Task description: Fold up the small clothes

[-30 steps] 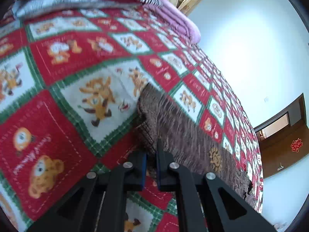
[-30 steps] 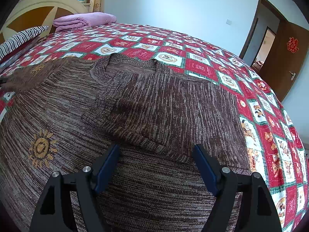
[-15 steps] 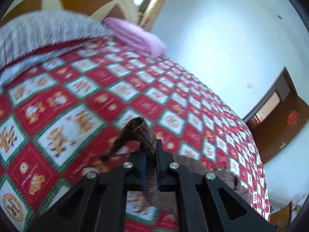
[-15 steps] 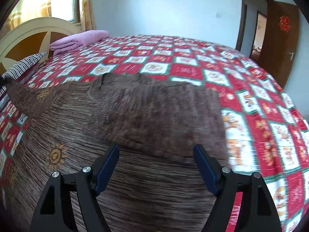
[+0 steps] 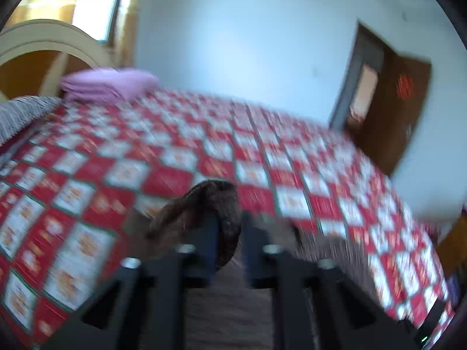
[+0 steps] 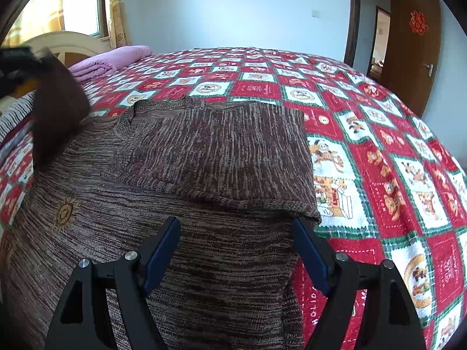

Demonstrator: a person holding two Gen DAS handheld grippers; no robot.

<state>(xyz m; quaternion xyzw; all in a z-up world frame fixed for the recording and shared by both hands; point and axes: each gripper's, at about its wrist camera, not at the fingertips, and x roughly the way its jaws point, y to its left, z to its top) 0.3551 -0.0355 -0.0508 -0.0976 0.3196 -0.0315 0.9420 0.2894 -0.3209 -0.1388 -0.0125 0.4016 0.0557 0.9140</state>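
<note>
A brown knit sweater (image 6: 204,175) with a small sun motif lies on the red patchwork bedspread (image 6: 379,160). Its right sleeve is folded across the chest. My left gripper (image 5: 229,233) is shut on the left sleeve cuff (image 5: 216,201) and holds it raised above the bed; the lifted sleeve (image 6: 55,110) and that gripper also show at the far left of the right wrist view. My right gripper (image 6: 236,250) is open and empty, hovering just above the sweater's body near its right edge.
A folded pink blanket (image 6: 111,59) and a striped pillow (image 5: 20,113) lie by the cream headboard (image 5: 49,46). A brown door (image 6: 414,43) stands open at the far right. The bedspread extends right of the sweater.
My left gripper has lifted the sleeve cuff off the bed and swung it up and over toward the sweater's body. My right gripper stayed open and drew back slightly.
</note>
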